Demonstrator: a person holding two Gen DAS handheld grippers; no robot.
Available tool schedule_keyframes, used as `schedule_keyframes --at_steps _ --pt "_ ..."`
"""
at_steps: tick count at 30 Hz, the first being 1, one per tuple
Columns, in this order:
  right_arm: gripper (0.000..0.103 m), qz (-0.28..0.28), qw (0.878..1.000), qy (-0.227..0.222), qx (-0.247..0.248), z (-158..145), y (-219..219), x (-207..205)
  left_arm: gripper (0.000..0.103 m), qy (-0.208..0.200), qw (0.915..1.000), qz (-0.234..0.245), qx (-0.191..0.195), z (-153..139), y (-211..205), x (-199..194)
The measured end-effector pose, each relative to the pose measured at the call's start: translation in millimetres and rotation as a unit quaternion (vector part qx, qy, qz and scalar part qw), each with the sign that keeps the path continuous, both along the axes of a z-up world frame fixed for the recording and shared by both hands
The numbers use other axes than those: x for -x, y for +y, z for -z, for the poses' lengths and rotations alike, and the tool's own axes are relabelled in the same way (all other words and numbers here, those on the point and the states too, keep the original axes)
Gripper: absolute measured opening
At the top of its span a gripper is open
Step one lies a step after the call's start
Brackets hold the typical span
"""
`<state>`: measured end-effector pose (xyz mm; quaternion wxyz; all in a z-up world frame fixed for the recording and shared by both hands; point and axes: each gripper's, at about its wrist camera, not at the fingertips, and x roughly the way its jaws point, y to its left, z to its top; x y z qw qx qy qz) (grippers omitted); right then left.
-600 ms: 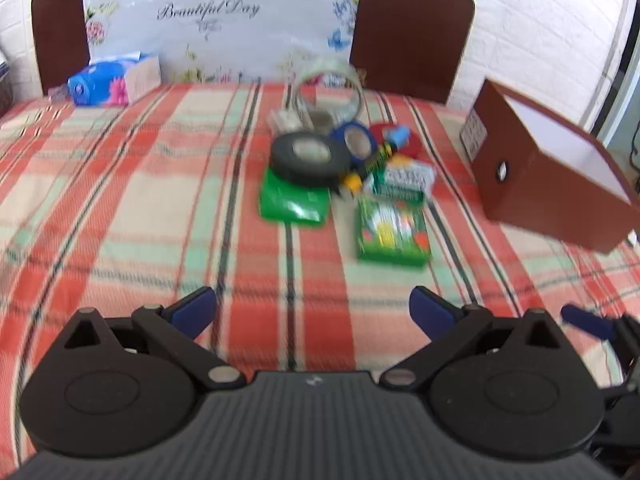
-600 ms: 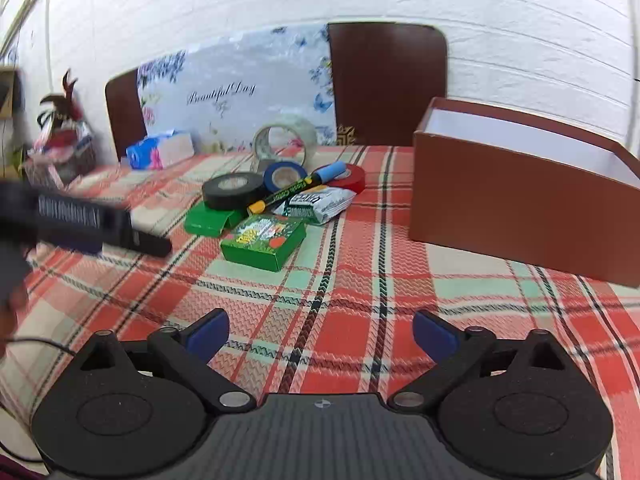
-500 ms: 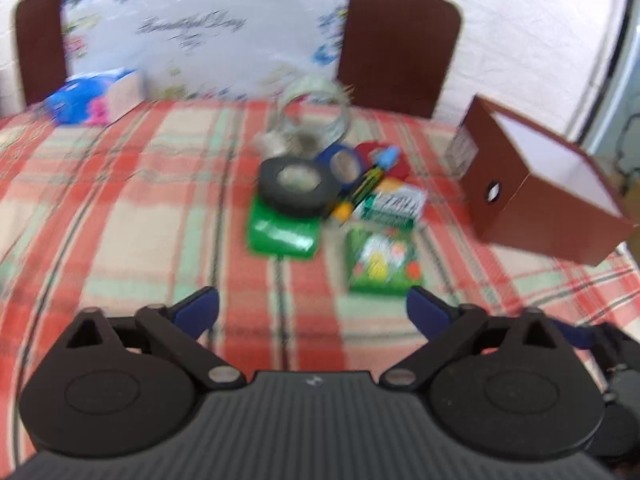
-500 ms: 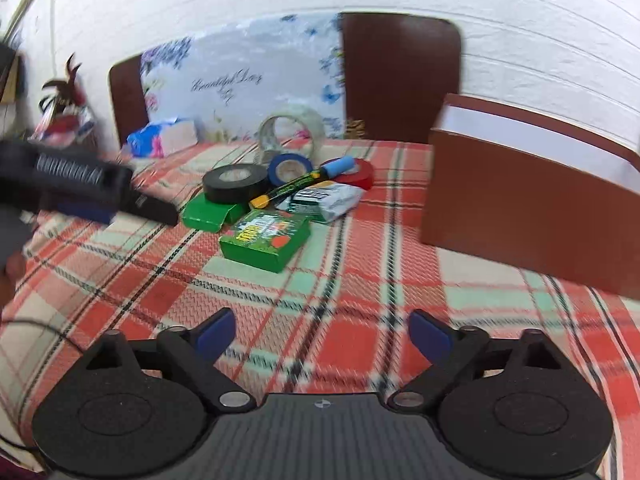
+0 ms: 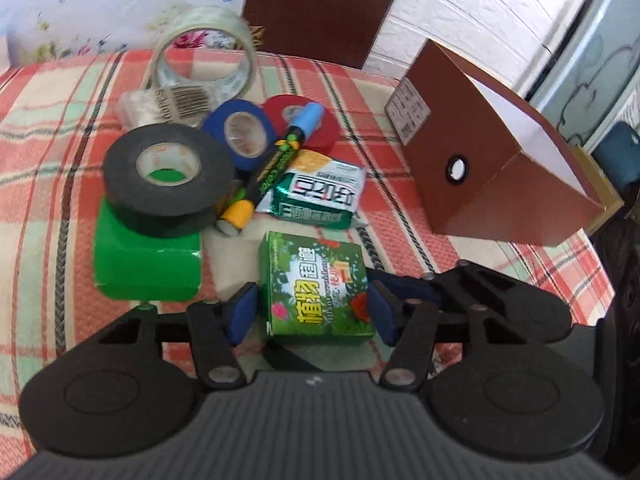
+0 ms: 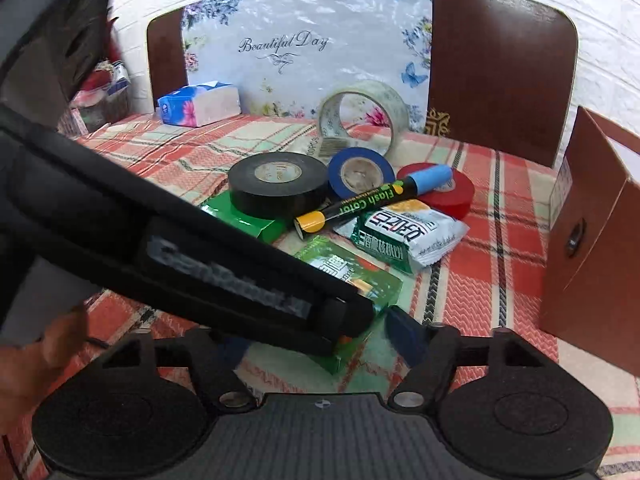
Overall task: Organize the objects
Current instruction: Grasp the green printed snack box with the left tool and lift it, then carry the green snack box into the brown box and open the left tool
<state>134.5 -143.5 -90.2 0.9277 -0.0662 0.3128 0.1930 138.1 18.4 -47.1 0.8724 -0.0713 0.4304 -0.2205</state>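
A printed green box (image 5: 316,286) lies on the checked tablecloth between my left gripper's (image 5: 312,310) blue pads, which stand close on both sides of it. The same box (image 6: 360,280) shows in the right wrist view, partly hidden by the left gripper's body (image 6: 200,256). My right gripper (image 6: 320,340) is open right behind that box. Behind lie a black tape roll (image 5: 168,174) on a plain green box (image 5: 146,264), blue tape (image 5: 242,134), red tape (image 5: 308,122), a marker (image 5: 276,164), a snack packet (image 5: 316,196) and clear tape (image 5: 204,60).
An open brown box (image 5: 492,176) stands at the right, also in the right wrist view (image 6: 592,248). A tissue pack (image 6: 200,104) lies at the back left. Two brown chairs (image 6: 500,60) and a flowered board (image 6: 304,48) stand behind the table.
Both grippers moved forward to the pile. The left gripper narrowed from wide open to stand around the printed green box. It now crosses the right wrist view.
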Motion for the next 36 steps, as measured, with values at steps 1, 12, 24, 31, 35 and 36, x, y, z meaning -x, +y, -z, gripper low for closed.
schedule_keyframes --at_steps 1,12,24,31,35,36 --pt "0.067 0.005 1.0 -0.001 -0.002 -0.8 -3.2 3.7 0.059 0.004 1.0 0.003 0.003 -1.3 -2.2 1.2" --pt "0.067 0.074 0.994 -0.08 -0.008 -38.9 -53.8 77.0 0.055 -0.044 0.9966 0.069 0.007 -47.2 -59.3 43.5" --pt "0.068 0.194 0.959 -0.208 0.004 -95.7 -167.8 63.0 0.055 -0.14 0.9797 0.138 0.04 -118.4 -199.7 -9.4" --pt "0.069 0.261 0.948 -0.182 0.004 -76.3 -230.4 48.0 0.058 -0.13 0.9748 0.181 0.007 -92.8 -285.9 -36.1" --pt "0.074 0.294 0.939 -0.178 0.001 -71.4 -250.1 49.9 0.062 -0.13 0.9766 0.168 -0.029 -80.0 -309.1 -46.6" --pt "0.073 0.3 0.937 -0.179 -0.007 -72.0 -252.5 54.5 0.062 -0.13 0.9771 0.166 -0.029 -81.1 -305.7 -49.1"
